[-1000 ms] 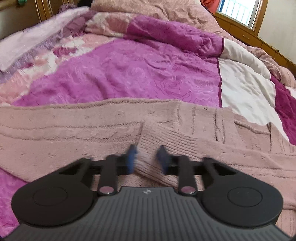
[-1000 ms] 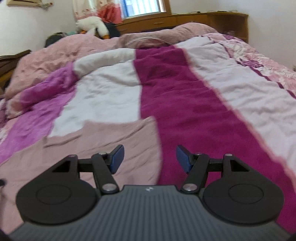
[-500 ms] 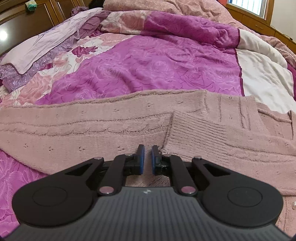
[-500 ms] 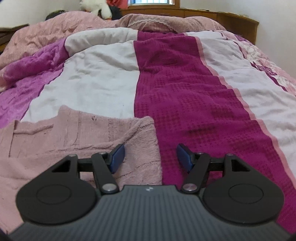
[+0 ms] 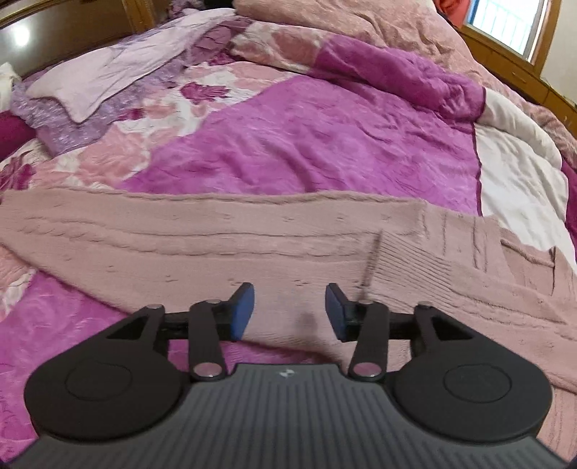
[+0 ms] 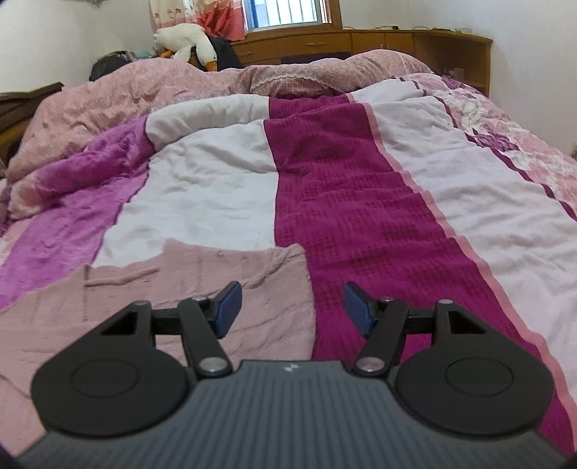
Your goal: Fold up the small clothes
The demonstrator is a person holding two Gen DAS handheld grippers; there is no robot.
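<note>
Across the near part of the bed, a dusty-pink knitted sweater (image 5: 223,245) is lying flat on the magenta quilt (image 5: 306,144), one long cable-knit sleeve stretching toward the left of the left wrist view and a ribbed cuff (image 5: 407,267) folded in over the body on the right. Above its near edge the left gripper (image 5: 289,310) is hovering, its jaws opening; the blue pads (image 5: 242,312) are standing apart with only the flat knit showing beneath the gap, and nothing is being pinched between them. A lilac pillow (image 5: 108,72) is resting at the far left by the wooden headboard.

From the right wrist view, the right gripper (image 6: 292,308) is hanging with its jaws parted about halfway and gripping nothing. Its left pad is sitting over the sweater's right edge (image 6: 281,288), while its right pad is over the dark crimson stripe (image 6: 342,202) of a white and crimson blanket (image 6: 202,187). Whether either pad is touching the fabric I cannot tell. A plush goose (image 6: 187,43) is lying beyond the rumpled pink duvet (image 6: 108,101), under the window (image 6: 285,14).
</note>
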